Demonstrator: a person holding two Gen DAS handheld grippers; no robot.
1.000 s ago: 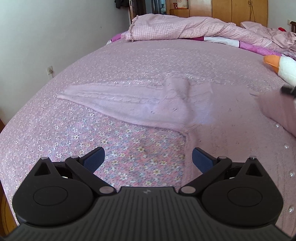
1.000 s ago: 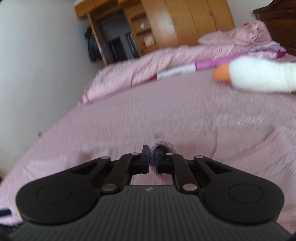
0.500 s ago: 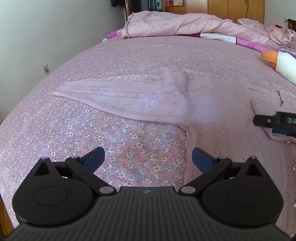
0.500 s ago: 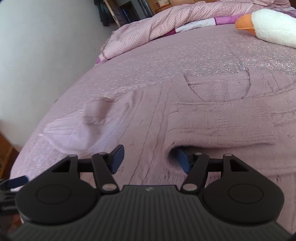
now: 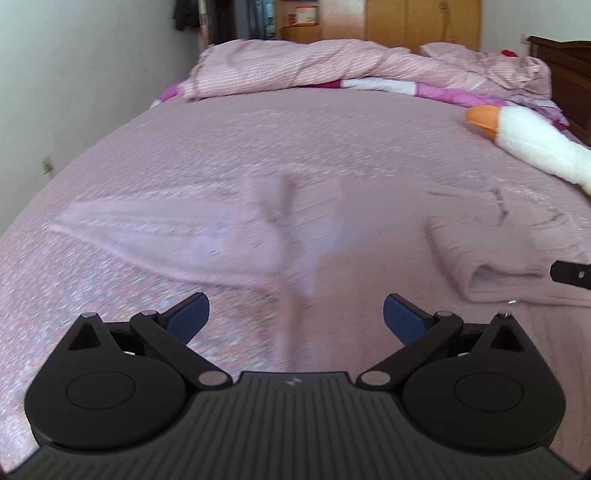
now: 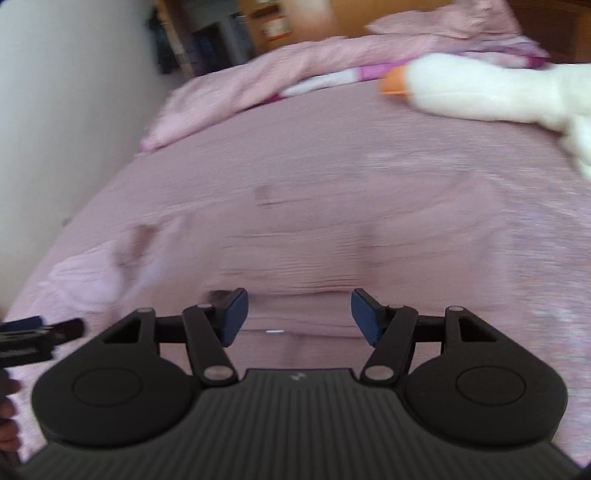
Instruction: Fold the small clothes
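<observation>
Left wrist view: left hand-held gripper (image 5: 296, 318) has its jaws spread wide with nothing between them, hovering low over the near edge of the cardigan (image 5: 362, 251). The cardigan lies flat on the bed (image 5: 295, 140), its left sleeve (image 5: 166, 229) stretched straight out to the side, apart from the body. That reads as the sleeve not yet folded; the wide jaws suit a reach toward it or the side seam. The right side already has a folded-over roll (image 5: 491, 258), with the tip of the right hand-held gripper (image 5: 569, 275) just beside it at the frame edge. My guess is the right-side fold has been laid down. Frame is motion-blurred, so knit detail is unclear.

Right wrist view: the same gripper from its own camera (image 6: 299, 317) has jaws wide and nothing held, sitting low over the cardigan body (image 6: 314, 251). Part of the left gripper (image 6: 37, 332) pokes in at the left edge. Heavy blur here; I can't tell whether the fingers touch the fabric.

Bed and room: pink floral bedspread, soft and low-contrast against the pink knit, so edges are hard to pick out. A bunched quilt (image 5: 332, 66) sits at the far end and a white goose plush (image 5: 535, 147) is far right, well clear of the cardigan. White wall on the left, wooden wardrobe (image 5: 421, 22) behind.
</observation>
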